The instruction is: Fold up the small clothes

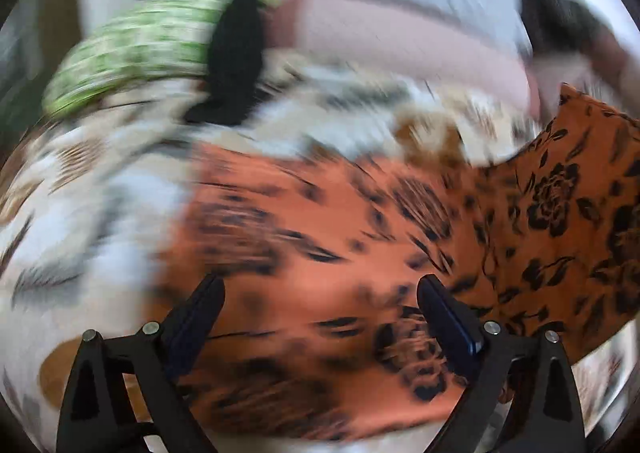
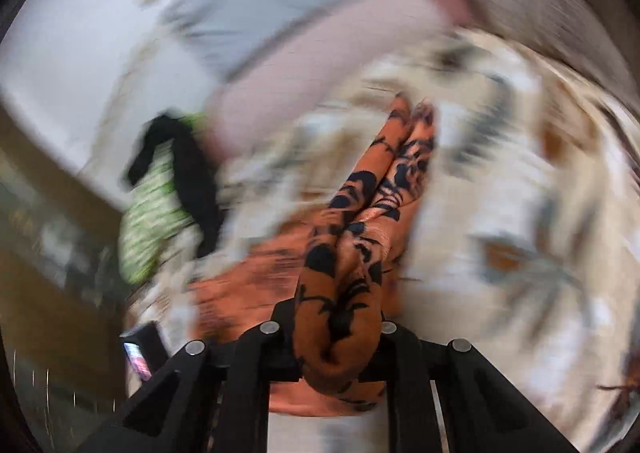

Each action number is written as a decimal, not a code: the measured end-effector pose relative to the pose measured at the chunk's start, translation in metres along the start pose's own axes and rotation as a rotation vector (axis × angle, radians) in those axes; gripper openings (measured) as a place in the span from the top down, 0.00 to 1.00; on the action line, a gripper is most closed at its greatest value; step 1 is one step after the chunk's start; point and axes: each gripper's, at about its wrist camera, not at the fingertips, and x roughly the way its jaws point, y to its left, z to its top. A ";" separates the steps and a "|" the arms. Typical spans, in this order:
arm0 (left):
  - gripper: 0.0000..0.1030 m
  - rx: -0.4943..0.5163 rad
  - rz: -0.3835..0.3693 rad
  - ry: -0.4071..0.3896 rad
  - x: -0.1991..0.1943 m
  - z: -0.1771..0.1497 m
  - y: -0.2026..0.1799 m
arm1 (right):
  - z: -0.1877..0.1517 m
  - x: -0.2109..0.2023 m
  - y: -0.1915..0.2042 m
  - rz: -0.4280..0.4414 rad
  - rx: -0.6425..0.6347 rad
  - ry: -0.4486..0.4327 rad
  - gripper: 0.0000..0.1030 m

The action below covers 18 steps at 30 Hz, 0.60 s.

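The orange cloth (image 2: 352,237) lay on the flowery bed (image 2: 520,181), one bunched edge clenched in the right gripper's (image 2: 338,337) jaws. The left gripper (image 1: 320,317) hung over it with jaws apart, empty. I think that edge should be carried across slowly and kept flat.

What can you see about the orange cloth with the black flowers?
The orange cloth is thin, soft-looking fabric printed with black roses and leaves. Most of it lies spread on a leafy patterned sheet. One edge is bunched into a thick fold and pinched in the right gripper, so that part rises off the sheet. The left gripper hangs open above it, not gripping. Blur hides finer details.
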 end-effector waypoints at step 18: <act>0.06 -0.335 -0.276 0.052 -0.051 -0.057 0.102 | -0.092 0.100 0.057 0.130 -0.081 0.229 0.18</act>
